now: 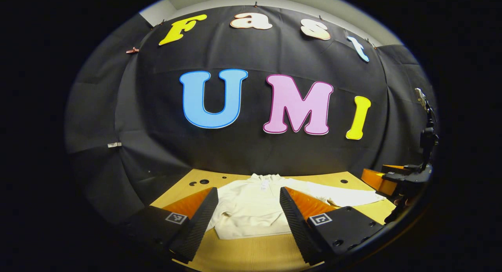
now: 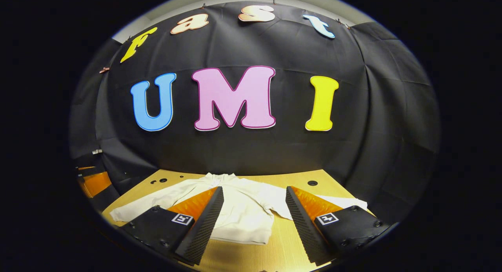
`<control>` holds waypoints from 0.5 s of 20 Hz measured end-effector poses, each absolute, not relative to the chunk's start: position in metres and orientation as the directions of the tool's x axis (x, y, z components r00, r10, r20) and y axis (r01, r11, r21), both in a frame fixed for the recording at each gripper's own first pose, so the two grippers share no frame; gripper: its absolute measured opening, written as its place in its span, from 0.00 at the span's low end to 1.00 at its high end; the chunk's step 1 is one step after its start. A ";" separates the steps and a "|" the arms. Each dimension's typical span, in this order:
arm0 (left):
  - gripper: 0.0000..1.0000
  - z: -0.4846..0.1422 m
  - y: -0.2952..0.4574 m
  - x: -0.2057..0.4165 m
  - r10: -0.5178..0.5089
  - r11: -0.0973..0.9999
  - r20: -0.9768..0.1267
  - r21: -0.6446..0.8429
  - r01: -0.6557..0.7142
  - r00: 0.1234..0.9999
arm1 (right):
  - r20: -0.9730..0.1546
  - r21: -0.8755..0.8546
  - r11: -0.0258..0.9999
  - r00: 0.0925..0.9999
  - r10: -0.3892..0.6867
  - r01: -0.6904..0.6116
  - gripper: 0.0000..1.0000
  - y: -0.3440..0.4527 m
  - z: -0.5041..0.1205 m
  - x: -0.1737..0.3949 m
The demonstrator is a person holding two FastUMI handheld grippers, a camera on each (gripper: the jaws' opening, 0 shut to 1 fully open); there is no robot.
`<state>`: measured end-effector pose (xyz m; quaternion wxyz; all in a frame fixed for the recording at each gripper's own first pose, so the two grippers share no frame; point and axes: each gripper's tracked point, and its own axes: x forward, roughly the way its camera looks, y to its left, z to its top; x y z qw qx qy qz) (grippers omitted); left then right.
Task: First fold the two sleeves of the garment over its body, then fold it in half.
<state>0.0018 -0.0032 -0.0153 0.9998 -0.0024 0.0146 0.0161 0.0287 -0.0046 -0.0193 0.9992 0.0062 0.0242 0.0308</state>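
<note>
A white long-sleeved garment [image 1: 251, 209] lies flat on the wooden table [image 1: 251, 252], collar toward the booth wall and hem toward me. In the left gripper view one sleeve [image 1: 345, 195] stretches out to the right. In the right gripper view the garment [image 2: 243, 215] has sleeves spread to the left [image 2: 137, 207] and to the right [image 2: 347, 201]. My left gripper [image 1: 247, 225] hovers open in front of the hem, holding nothing. My right gripper [image 2: 255, 225] is also open and empty, in front of the garment's right half. It also appears at the far right of the left gripper view [image 1: 392, 177].
Round holes [image 1: 204, 181] [image 2: 312, 183] mark the tabletop near its back edge. A dark stand [image 1: 427, 126] rises at the right edge of the left gripper view. The black cloth wall closes the table's far side.
</note>
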 end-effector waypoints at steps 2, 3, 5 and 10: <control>0.97 -0.019 -0.005 0.002 0.039 0.999 -0.034 0.007 -0.039 0.999 | -0.047 0.016 0.999 0.998 0.052 -0.051 0.97 -0.011 -0.021 0.031; 0.97 -0.020 -0.007 0.002 0.038 0.999 -0.037 0.009 -0.037 0.999 | -0.045 0.016 0.999 0.998 0.044 -0.043 0.97 -0.016 -0.022 0.032; 0.97 -0.025 -0.013 0.002 0.030 1.000 -0.048 0.004 -0.030 0.998 | -0.048 0.010 1.000 0.999 0.020 -0.019 0.97 -0.030 -0.027 0.036; 0.97 -0.037 -0.028 0.006 0.010 1.000 -0.073 -0.005 -0.011 0.997 | -0.099 0.029 0.999 0.994 -0.036 0.039 0.97 -0.080 -0.046 0.054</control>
